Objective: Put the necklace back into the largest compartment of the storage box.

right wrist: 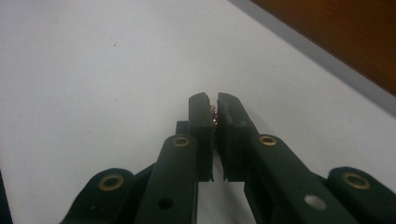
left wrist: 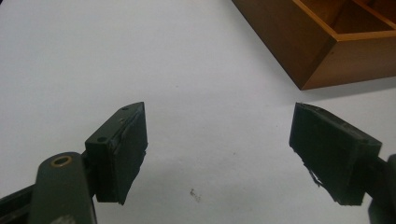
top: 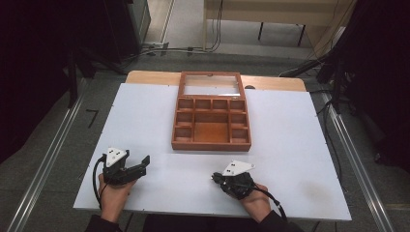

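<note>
White tabletop (top: 290, 145) carries a wooden compartment box (top: 212, 118). Nearer, the right gripper (right wrist: 214, 108) pinches a small reddish chain (right wrist: 214, 115) between its pads; the left gripper (left wrist: 217, 149) gapes wide, holding nothing.

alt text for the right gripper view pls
The right gripper has its two black jaws shut on a small reddish chain-like thing, too small to identify, above a white table. A brown wooden box crosses the top right corner.
</note>
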{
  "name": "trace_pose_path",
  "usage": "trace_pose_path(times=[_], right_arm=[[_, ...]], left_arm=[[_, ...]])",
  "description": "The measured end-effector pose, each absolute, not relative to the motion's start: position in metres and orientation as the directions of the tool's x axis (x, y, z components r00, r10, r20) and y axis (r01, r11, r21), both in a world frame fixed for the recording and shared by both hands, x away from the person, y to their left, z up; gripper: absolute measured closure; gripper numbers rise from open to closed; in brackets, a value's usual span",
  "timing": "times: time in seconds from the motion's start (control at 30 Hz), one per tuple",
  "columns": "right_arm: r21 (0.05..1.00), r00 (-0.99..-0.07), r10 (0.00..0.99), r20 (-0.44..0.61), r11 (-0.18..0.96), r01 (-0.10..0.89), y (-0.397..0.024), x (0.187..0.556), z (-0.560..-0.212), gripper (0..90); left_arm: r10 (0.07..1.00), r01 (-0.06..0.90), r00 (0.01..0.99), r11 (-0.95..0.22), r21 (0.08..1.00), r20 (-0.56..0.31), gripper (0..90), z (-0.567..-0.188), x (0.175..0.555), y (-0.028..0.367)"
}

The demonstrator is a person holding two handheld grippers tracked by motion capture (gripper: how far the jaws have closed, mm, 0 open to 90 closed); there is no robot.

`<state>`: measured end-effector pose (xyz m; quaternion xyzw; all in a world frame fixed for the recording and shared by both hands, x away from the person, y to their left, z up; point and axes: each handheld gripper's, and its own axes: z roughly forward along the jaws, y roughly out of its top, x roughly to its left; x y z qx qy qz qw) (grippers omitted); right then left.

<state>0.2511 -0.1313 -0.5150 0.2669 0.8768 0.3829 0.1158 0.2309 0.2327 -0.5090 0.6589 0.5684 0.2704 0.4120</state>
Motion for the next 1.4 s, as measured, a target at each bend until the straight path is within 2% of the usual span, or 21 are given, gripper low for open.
trace_pose_path(times=[0.43,1.4], right_arm=[[0.759,-0.824,0.565,0.034,0.522,0.389,-0.139,0.251,-0.504,83.0],[0.792,-0.811,0.584,0.031,0.481,0.376,-0.148,0.253,-0.476,83.2]], left_arm=[[0.972,0.525,0.207,-0.013,0.851,-0.113,19.8,-0.509,0.231,0.233],[0.97,0.528,0.21,-0.009,0.849,-0.12,19.8,-0.509,0.231,0.232]])
